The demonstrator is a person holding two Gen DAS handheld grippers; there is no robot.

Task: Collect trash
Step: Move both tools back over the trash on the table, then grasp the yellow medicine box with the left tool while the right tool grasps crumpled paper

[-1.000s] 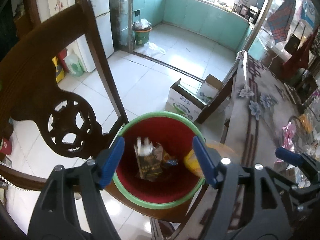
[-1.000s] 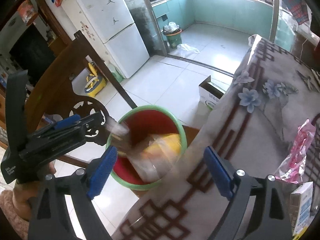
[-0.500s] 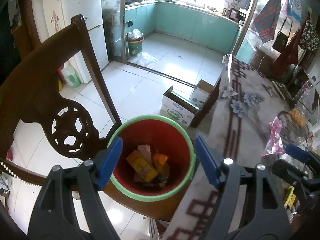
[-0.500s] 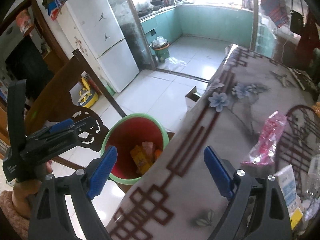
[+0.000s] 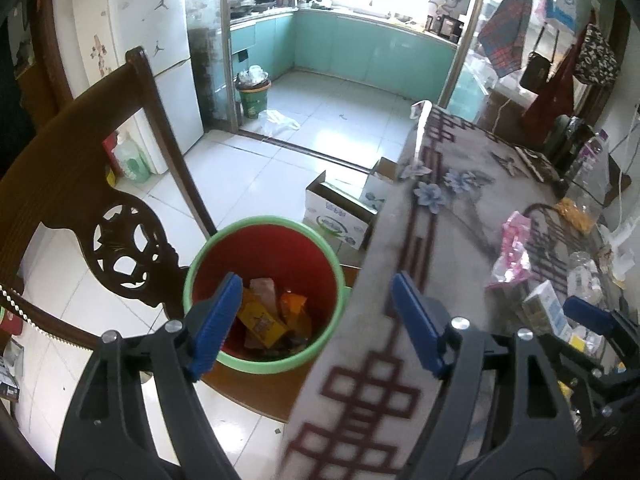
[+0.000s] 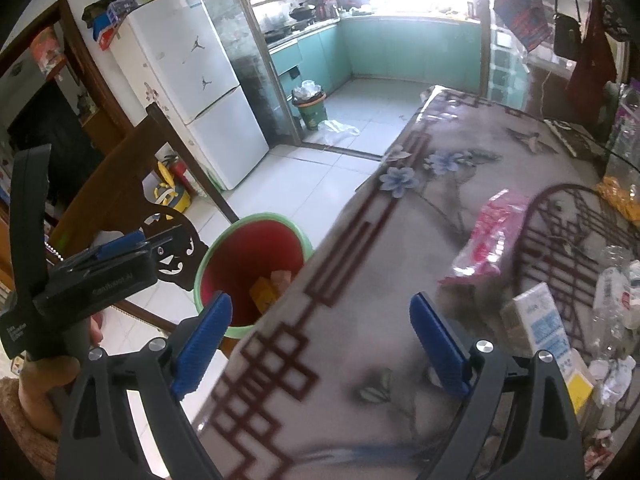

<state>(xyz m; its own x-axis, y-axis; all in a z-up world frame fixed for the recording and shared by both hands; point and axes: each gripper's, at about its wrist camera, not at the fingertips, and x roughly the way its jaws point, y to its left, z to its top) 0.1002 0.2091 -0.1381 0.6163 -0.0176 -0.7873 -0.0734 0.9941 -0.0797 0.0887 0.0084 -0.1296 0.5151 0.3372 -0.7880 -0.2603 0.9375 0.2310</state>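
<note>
Bin (image 5: 340, 280): red inside, green rim. Wrappers (image 5: 264, 322) in it: yellow, orange, pale pink. Chair (image 5: 60, 184) beside bin: dark brown, carved openwork roundel. Table (image 6: 420, 216) cover: grey, maroon square-fret border, blue flowers. Packet (image 6: 488, 236) on table: pink. Box (image 6: 540, 320) near packet: white with blue print. Both claws: black frames, blue ribbed pads (image 5: 218, 324). Fridge (image 6: 192, 80) behind chair: white, small dark figure stickers. Cabinets (image 5: 360, 52) beyond: teal. Floor (image 5: 248, 176): white tiles.

Patterned table (image 6: 420, 248), pink wrapper (image 6: 488, 240) (crumpled), white carton (image 6: 540, 320)
</note>
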